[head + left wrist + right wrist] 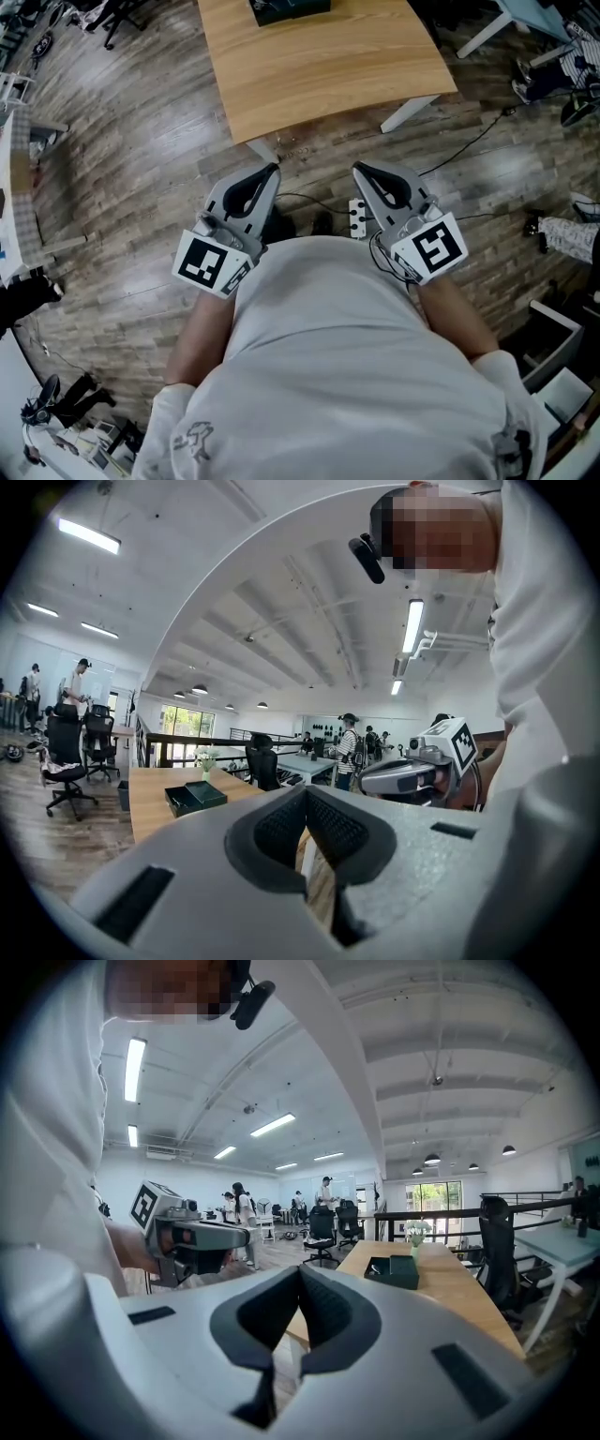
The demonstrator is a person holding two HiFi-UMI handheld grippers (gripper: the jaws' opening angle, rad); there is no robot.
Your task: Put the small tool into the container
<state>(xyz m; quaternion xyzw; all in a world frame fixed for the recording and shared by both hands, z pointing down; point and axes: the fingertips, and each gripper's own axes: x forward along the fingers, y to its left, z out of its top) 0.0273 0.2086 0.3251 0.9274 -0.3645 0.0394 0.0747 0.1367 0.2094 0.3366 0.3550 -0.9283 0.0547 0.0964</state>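
Note:
A dark green box-like container (289,9) lies at the far end of a wooden table (328,66) ahead of me; it also shows as the container (194,797) in the left gripper view and the container (394,1270) in the right gripper view. No small tool can be made out. My left gripper (274,170) and right gripper (357,169) are held side by side near my torso, short of the table's near edge. Both left gripper (305,794) and right gripper (300,1274) are shut with nothing between the pads.
A white power strip (357,217) and cables lie on the wood floor between me and the table. A white table leg (410,112) slants at the right. Office chairs (67,761), other desks and several people stand in the background.

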